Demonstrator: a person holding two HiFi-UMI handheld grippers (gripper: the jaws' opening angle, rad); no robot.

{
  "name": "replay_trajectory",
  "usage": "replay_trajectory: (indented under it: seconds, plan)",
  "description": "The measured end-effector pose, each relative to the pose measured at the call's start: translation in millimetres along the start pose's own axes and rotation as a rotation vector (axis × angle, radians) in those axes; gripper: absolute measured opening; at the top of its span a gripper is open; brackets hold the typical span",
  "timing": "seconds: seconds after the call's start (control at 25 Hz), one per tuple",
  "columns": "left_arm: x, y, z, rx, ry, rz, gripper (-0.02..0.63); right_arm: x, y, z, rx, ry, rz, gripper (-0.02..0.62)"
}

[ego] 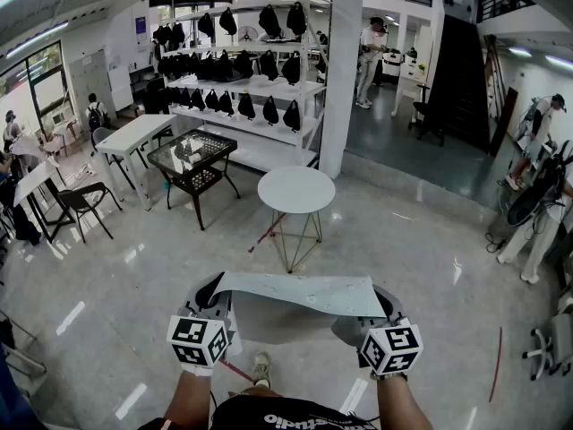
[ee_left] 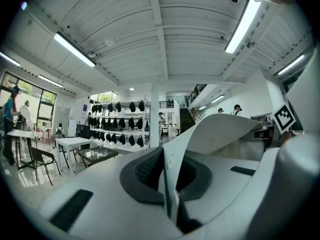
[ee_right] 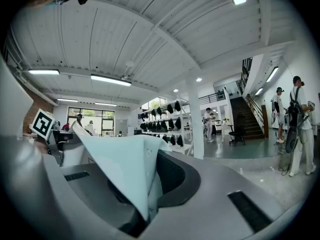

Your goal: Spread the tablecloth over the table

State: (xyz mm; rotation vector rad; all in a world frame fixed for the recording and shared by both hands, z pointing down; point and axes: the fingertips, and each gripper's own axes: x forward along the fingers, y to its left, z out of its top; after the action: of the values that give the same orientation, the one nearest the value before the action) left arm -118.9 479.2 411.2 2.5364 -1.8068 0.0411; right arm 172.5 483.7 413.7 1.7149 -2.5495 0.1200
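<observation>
While left gripper (ego: 213,292), right gripper (ego: 380,301) clamp tablecloth (ego: 300,292) | table (ego: 296,190) seemingly well apart

A thin, pale blue-grey tablecloth (ego: 304,294) hangs in the air, low in the head view. It is pinched at one end in the left gripper (ego: 213,289) and at the other in the right gripper (ego: 383,301). Its far edge runs nearly straight between them, and the rest sags in a soft fold. Beyond it, apart and uncovered, stands the small round white table (ego: 296,189) on thin wire legs.
</observation>
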Motion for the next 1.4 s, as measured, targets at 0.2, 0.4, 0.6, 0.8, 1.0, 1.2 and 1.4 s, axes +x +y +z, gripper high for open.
replay_trajectory:
  seconds: [0.2, 0.4, 0.6, 0.8, 1.0, 1.2, 1.4]
  plan:
    - [3.5, -1.1, 5.4, 0.001, 0.006, -0.019, 0.017, -1.0, -2.4, 8.3, -0.014, -0.007, -0.010, 0.028]
    - [10.7, -3.1, 7.1, -0.009, 0.002, -0.029, 0.017, 0.3, -7.4, 10.3, -0.025, -0.017, -0.018, 0.028]
    - [23.2, -1.7, 11.5, -0.015, -0.002, -0.046, 0.017, 8.0, -13.3, 13.2, -0.024, -0.023, -0.028, 0.028]
    - [33.1, 4.6, 11.3, -0.025, -0.008, -0.057, 0.017, 17.3, -12.4, 14.7, 0.002, -0.050, -0.008, 0.028]
    - [51.3, 13.7, 14.8, -0.035, -0.001, -0.066, 0.017, 35.2, -15.4, 20.8, -0.002, -0.043, 0.002, 0.026]
    - [76.6, 30.2, 14.4, -0.040, 0.000, -0.070, 0.017, 65.2, -20.0, 21.5, 0.014, -0.044, 0.003, 0.026]
    - [108.4, 58.1, 10.1, -0.038, 0.003, -0.064, 0.017, 108.2, -20.6, 20.2, -0.001, -0.037, 0.009, 0.026]
